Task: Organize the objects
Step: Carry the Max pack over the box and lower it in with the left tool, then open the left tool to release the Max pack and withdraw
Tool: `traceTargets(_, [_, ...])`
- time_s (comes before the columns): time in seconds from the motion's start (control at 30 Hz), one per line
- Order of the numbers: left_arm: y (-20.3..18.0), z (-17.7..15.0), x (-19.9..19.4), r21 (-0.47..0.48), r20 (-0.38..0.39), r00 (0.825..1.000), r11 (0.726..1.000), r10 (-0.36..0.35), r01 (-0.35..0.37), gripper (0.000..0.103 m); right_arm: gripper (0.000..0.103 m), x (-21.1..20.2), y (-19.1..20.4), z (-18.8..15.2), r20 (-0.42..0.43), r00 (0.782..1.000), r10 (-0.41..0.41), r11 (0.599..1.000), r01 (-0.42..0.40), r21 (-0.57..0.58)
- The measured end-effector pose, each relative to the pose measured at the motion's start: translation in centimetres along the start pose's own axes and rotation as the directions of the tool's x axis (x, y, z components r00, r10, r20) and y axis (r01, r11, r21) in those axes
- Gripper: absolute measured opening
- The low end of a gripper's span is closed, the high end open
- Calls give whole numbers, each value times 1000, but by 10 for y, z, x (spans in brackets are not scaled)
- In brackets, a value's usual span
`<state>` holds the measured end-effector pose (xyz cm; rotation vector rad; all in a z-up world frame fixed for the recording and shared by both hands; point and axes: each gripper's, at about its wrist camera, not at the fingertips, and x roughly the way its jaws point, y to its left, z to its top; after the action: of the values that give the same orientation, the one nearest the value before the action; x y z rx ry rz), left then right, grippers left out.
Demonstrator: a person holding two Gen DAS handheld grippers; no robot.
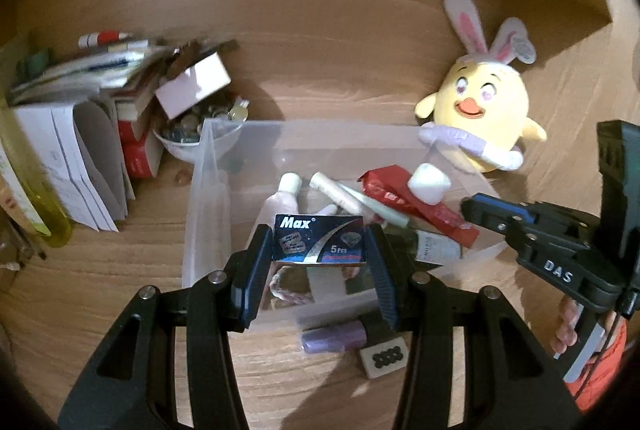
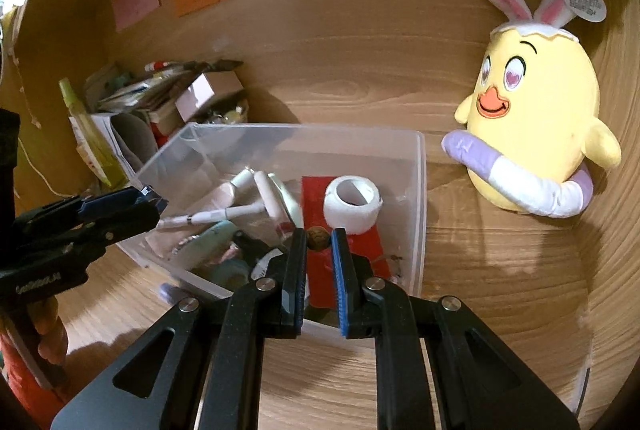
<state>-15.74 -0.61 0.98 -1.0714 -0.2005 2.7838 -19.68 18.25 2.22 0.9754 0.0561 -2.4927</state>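
Here the left gripper clamps a Max box, right gripper pinches a nut over the cluttered bin.

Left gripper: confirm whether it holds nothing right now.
No, the left gripper is shut on the Max box, held above the clear bin.

- The small purple bottle lying beneath the left jaws is blurred, half covered by the clear plastic bin's wall.
- The stack of papers and books, far left of those jaws, is smeared beyond reading.
- The round brown object pinched at the right jaws' tips is too small to identify.
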Motion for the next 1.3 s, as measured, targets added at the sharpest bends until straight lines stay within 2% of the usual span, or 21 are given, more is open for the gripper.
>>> traceTargets(0.13, [4,0,9,-15,-29,999,1000,-18,17,47,11,5,-2,-1,-12,1000,-19,1000,19,-9])
traceTargets(0.43, [2,-1,12,11,-19,1000,1000,5,-5,48,11,14,1,-3,-29,999,-19,999,18,-30])
traceTargets(0.57, [0,-2,11,21,-16,1000,1000,3,-3,56,12,13,5,-2,-33,999,-19,999,18,-49])
traceTargets(0.73, [-4,-3,6,36,-4,1000,999,13,-13,63,39,8,11,-3,-16,998,-58,996,56,-73])
traceTargets(0.8, [-5,-2,1,40,6,1000,999,12,-12,65,42,4,13,-2,-3,998,-67,995,67,-79])
traceTargets(0.93, [-10,-4,-16,50,42,999,999,10,-12,77,51,-7,16,-2,20,997,-74,994,76,-80])
traceTargets(1.07, [-14,-9,-32,56,62,998,998,26,-30,78,56,-20,20,-2,36,998,-51,995,54,-83])
traceTargets(1.3, [-16,-27,-43,57,33,999,998,12,-14,80,62,-42,29,-10,66,997,-28,994,35,-105])
